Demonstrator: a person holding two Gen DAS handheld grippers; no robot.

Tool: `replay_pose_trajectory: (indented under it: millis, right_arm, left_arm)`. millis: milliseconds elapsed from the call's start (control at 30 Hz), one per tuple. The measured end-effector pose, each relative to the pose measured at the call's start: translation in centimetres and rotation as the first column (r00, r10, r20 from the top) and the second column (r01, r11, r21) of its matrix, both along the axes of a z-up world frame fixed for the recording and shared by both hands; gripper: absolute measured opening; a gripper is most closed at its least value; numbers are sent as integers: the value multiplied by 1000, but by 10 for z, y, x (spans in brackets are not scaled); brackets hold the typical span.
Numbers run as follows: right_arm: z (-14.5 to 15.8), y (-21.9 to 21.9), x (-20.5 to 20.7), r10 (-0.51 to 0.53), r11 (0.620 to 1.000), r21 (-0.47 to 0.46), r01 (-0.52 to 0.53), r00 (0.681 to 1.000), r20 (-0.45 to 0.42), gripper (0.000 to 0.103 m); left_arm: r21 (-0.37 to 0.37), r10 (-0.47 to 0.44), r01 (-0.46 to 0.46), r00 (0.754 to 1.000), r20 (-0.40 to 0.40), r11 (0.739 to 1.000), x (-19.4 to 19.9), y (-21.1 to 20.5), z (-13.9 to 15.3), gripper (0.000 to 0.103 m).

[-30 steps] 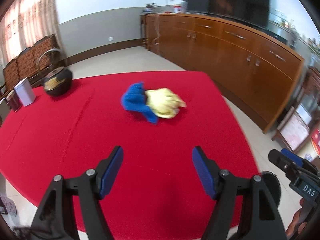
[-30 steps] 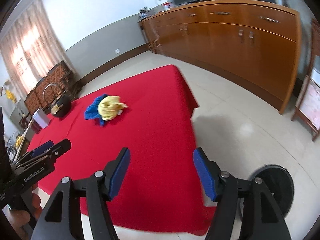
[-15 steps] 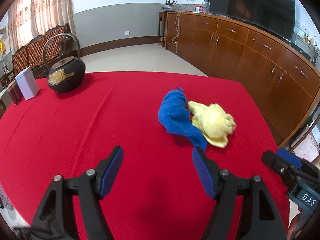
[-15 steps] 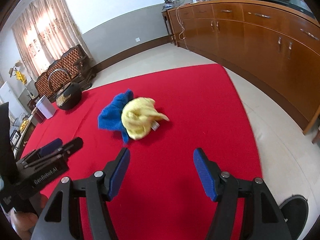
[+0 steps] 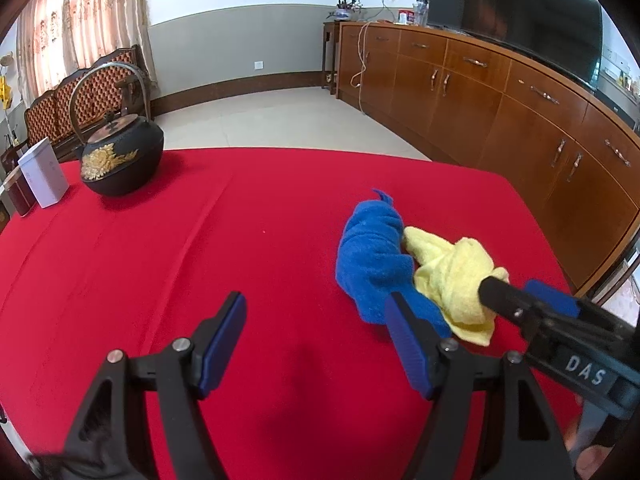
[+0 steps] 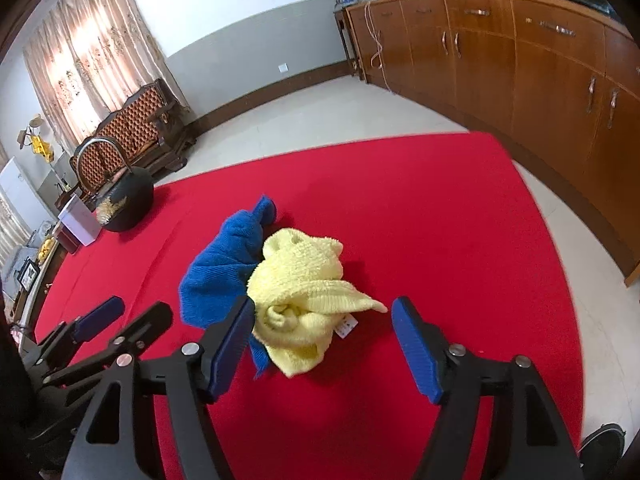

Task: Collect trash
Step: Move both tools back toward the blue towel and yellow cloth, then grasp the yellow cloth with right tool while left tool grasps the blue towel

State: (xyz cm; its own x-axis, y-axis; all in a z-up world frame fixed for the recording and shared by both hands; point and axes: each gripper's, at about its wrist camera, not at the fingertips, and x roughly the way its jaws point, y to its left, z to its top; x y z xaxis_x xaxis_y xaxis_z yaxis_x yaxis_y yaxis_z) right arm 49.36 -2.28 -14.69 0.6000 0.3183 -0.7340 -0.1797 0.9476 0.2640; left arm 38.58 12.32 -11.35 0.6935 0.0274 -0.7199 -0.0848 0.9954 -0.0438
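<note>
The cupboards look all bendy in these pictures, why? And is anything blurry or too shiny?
Left wrist view: the fisheye lens curves the wooden cabinets and darkens the corners; the curtains glow overbright. Right wrist view: the same bending, the yellow cloth sharp, a soft shadow on the red tablecloth beside it, the edges slightly smeared.

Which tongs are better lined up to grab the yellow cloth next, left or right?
Right, probably. The right tongs are opening with the yellow cloth lying just ahead, about centred between their fingers. The left tongs are open over bare red tablecloth, with the blue cloth off to their right.
</note>
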Motion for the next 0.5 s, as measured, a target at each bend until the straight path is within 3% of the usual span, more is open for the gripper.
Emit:
replay_pose_trajectory:
  millis: [267,300,333,367,500]
  right_arm:
    - [-10,5,10,30,999,19,-30,1000,-8,72]
    - [-11,4,11,44,999,28,-44,999,-9,64]
    - [-12,4,11,52,998,36,-52,999,-10,44]
    - [-12,3,12,68,997,45,-67,998,-13,37]
    - [-5,-1,9,62,998,19,-63,998,26,28]
  left_arm:
    - [-21,-3,3,1000,-13,1000,9,-3,-5,73]
    - [-22,-5,5,1000,-14,1000,10,-3,-5,73]
    - [-19,-4,3,1000,-13,1000,11,-4,-5,73]
    - [-14,-5,5,1000,-10,1000,12,-6,-5,73]
    - [-13,-10,10,1000,-15,1000,16,-11,-8,73]
